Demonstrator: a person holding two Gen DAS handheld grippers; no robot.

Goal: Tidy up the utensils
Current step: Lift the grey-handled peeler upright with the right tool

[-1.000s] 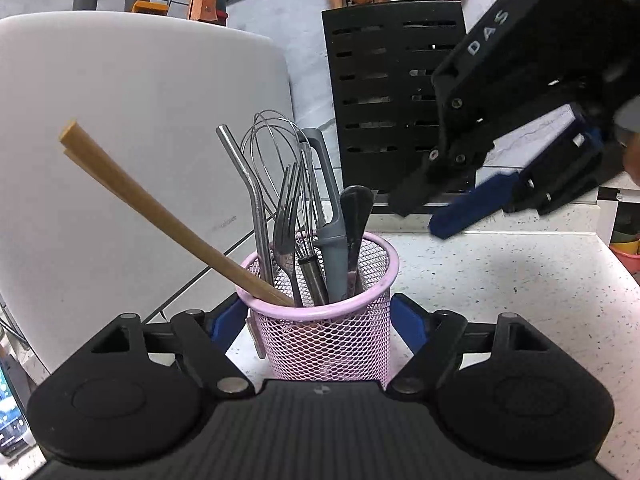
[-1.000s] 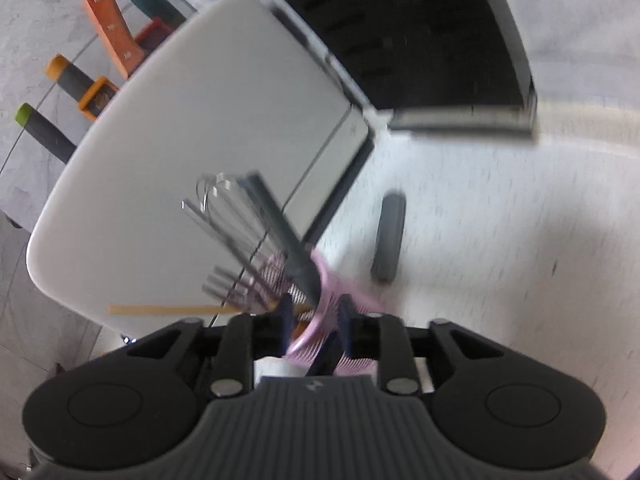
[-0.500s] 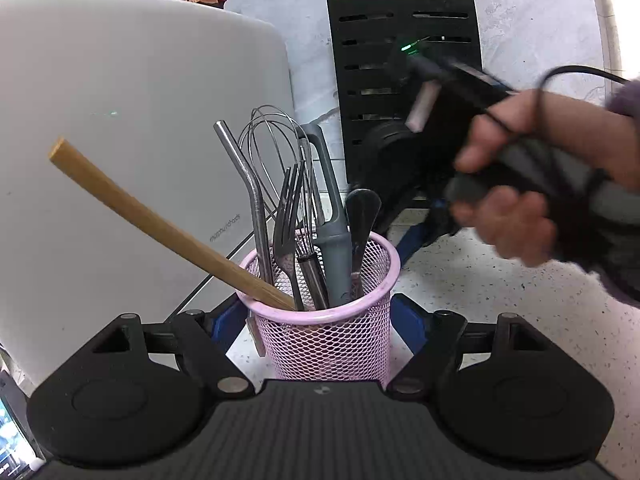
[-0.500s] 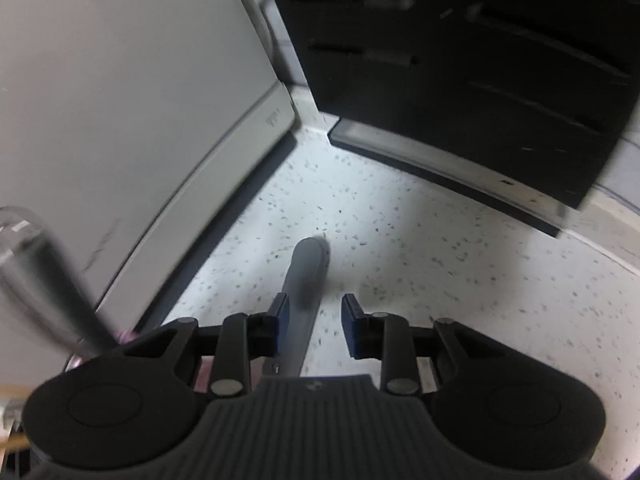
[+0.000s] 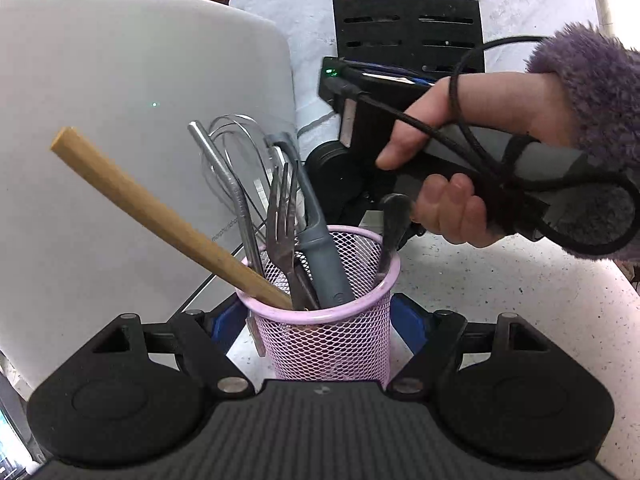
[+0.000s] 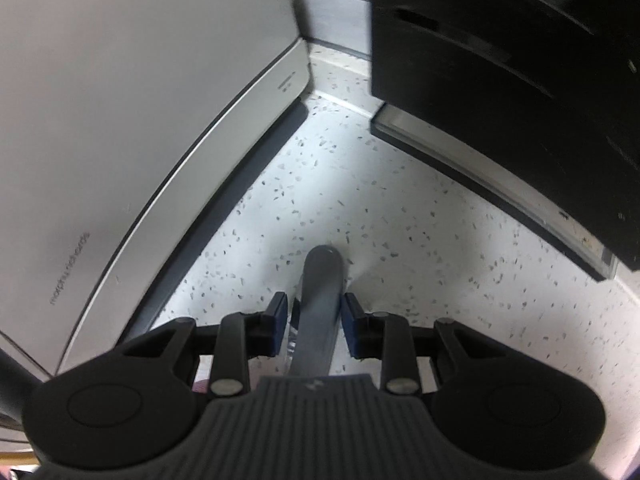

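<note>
Two pairs of jaws to tell. Left gripper point(image 5: 318, 320): closed from both sides on the pink mesh cup point(image 5: 328, 344), blue pads point(image 5: 408, 322) pressed against its wall at lower centre of the left wrist view. Right gripper point(image 6: 314, 312): pointing steeply down, spread a little wider than the grey handle point(image 6: 320, 292) lying between the pads, with a narrow gap on the left side and the right pad at or nearly at the handle's edge; not pinching.

Inside the cup, upright or leaning:
- wooden stick point(image 5: 160, 216), slanting to the upper left of the frame
- metal straw point(image 5: 224, 176) and wire whisk point(image 5: 236, 148) just behind
- fork point(image 5: 280, 220), tines up, at centre
- grey slotted tool point(image 5: 320, 256) beside the fork
- dark spoon handle point(image 5: 394, 220) against the right rim

Right of the cup in the left wrist view, a hand point(image 5: 452, 200) wrapped around the right gripper's grip, with a black cable point(image 5: 460, 92) looped over the wrist and a fuzzy purple sleeve point(image 5: 592, 92) at the right edge.

Below both, a pale speckled surface point(image 5: 500, 300). On the left of each view, a large white appliance point(image 5: 120, 120) with small lettering near its lower edge. At upper right of each view, a black slotted block point(image 5: 408, 24) standing on the surface. Grey handle's far end resting near the centre of the right wrist view, between appliance and block, touching neither. Along the top of the left wrist view, handles of hanging tools, cut off by the frame.
</note>
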